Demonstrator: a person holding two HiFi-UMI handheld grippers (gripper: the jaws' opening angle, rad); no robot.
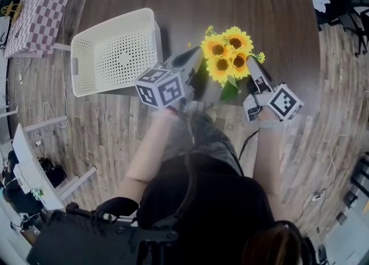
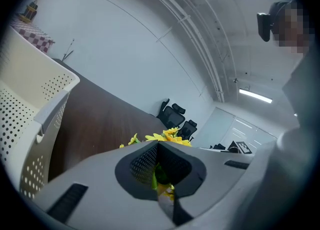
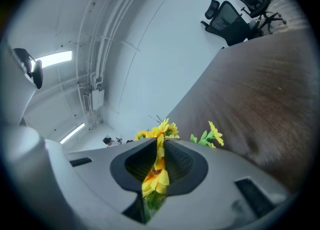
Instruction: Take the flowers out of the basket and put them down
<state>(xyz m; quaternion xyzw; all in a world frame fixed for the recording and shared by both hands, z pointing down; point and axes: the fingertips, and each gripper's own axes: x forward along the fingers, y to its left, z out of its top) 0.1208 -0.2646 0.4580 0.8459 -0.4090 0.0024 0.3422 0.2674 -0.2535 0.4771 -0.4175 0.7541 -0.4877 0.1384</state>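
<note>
Head view: left gripper (image 1: pixel 196 55) pinches flowers (image 1: pixel 228 53), right gripper (image 1: pixel 253 66) slightly parted.

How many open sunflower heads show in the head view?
4 sunflower heads, in one bunch: upper left, upper right, lower left, lower right. Small buds at the edges are not counted; more heads may be hidden underneath.

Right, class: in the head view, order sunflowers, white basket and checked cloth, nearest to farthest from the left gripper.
1. Sunflowers, held in the left gripper.
2. White basket, to its left.
3. Checked cloth, far upper left.
</note>
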